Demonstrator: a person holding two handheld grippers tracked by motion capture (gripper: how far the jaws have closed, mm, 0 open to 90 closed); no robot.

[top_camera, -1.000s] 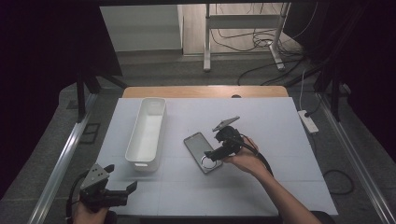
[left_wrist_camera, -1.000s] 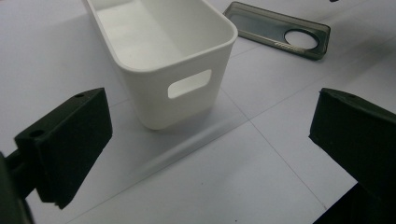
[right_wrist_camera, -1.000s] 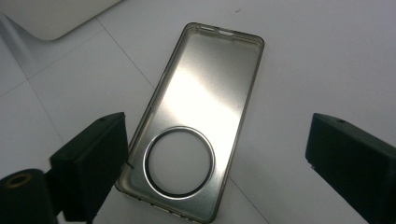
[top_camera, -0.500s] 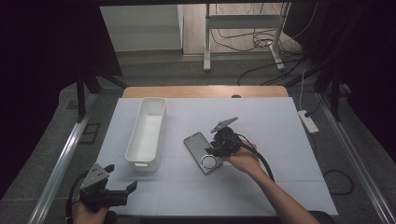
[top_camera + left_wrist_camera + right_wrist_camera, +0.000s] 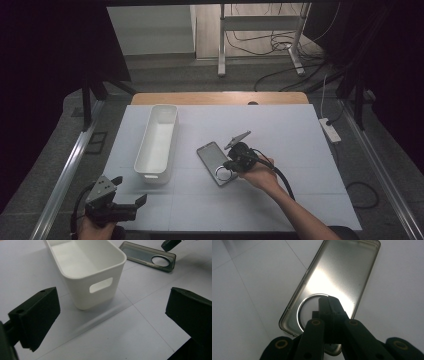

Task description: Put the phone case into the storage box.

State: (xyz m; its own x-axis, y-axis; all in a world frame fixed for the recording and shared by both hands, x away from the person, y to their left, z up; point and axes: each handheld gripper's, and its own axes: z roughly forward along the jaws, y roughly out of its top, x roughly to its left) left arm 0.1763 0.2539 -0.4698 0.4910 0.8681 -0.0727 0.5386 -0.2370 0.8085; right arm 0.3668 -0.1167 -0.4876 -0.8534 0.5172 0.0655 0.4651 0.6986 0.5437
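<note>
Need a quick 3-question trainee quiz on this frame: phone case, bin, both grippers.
1. True or false: the white bin has something in it.
2. Which end of the phone case do the right gripper's jaws sit at: A) the plain end, B) the end with the round cutout?
3. Fill in: the left gripper's jaws are ____.

Key:
1. False; it is empty.
2. B; the jaws have just been closing and now sit shut at the cutout ring.
3. Open, holding nothing.

Lab recording bench, dark room.
My white-covered table (image 5: 300, 130), cables on floor (image 5: 260, 42) top center, power strip (image 5: 330, 129) at right.
</note>
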